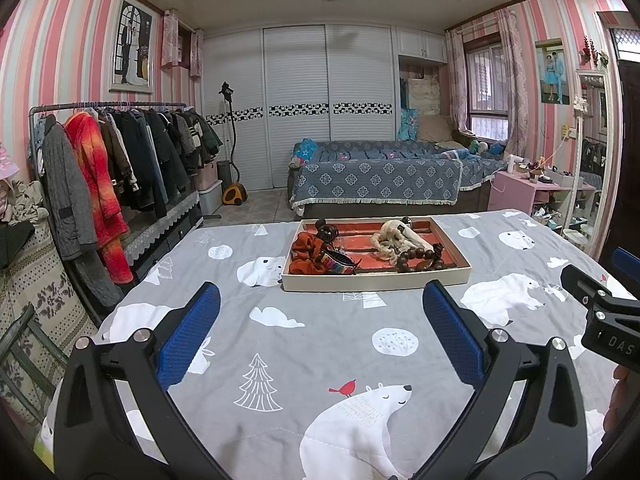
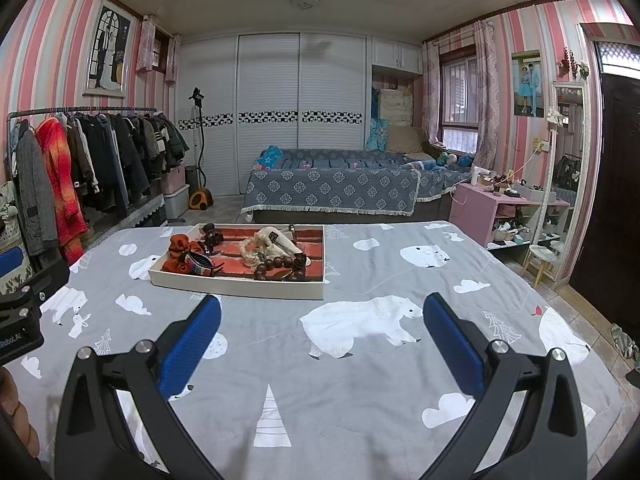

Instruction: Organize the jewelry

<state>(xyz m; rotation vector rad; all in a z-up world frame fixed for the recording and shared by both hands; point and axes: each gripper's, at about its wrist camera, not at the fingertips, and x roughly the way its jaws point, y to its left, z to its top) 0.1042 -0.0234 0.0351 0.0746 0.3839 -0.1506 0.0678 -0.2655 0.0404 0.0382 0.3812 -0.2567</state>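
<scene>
your left tongs [image 1: 320, 328] are spread wide, nothing between the blue pads [image 1: 188, 336], hovering over the bear-print quilt [image 1: 320, 360] on the near side of the tray [image 1: 376, 278]. your right tongs [image 2: 322, 334] are also wide apart and empty, near side of the tray and off to its right. the tray sits on the quilt, cream rim, red lining. inside the tray: rust-orange scrunchie [image 1: 310, 254] at its left end, striped hair clip [image 1: 340, 266] just beside the scrunchie toward the near rim, dark claw clip [image 1: 326, 230] at the far-left corner, cream chain-link piece [image 1: 394, 238] toward the right, brown bead bracelet [image 1: 418, 260] touching it near the right near corner. things overlap, can't tell exact compartments. beyond the tray: clothes rack [image 1: 108, 160] to its left, sofa with blue cover [image 1: 376, 180] behind it.
</scene>
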